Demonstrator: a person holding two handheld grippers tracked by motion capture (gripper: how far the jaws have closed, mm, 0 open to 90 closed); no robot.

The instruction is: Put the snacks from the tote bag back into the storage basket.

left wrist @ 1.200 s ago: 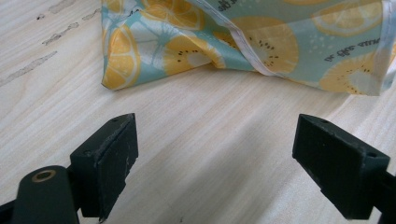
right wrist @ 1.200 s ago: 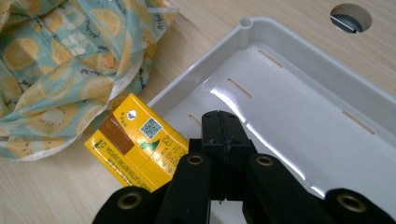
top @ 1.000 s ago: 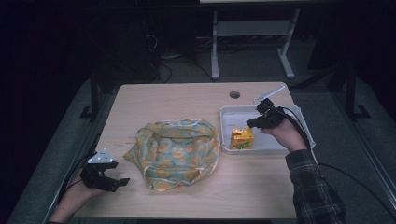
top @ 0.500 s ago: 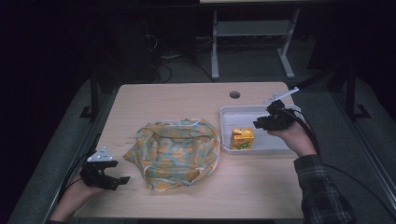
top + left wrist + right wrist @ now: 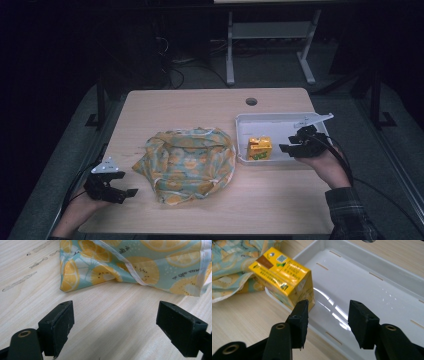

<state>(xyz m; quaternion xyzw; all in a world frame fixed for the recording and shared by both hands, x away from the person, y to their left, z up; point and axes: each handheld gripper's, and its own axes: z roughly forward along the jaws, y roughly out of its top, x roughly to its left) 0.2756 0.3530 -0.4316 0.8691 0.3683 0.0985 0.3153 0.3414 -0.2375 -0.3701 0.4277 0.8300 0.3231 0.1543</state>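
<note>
A yellow drink carton [image 5: 260, 148] [image 5: 283, 277] lies in the near left corner of a white tray [image 5: 280, 123] [image 5: 372, 287]. My right gripper [image 5: 290, 148] [image 5: 327, 317] hovers open over the tray's near rim, just right of the carton, with nothing between its jaws. A crumpled cloth bag with a lemon print [image 5: 187, 162] [image 5: 130, 265] lies in the middle of the table. My left gripper [image 5: 125, 192] [image 5: 115, 325] rests open on the table near the front left corner, a short way from the bag's nearest corner.
The wooden table [image 5: 200, 110] has a round cable hole [image 5: 251, 101] at the back. Dark scuff marks [image 5: 25, 277] streak the wood left of the bag. A white shelf frame [image 5: 270, 45] stands on the dark floor beyond the table.
My right gripper has pulled back from over the tray's far side toward its near rim, and the carton lies alone in the tray. The left gripper has barely moved.
</note>
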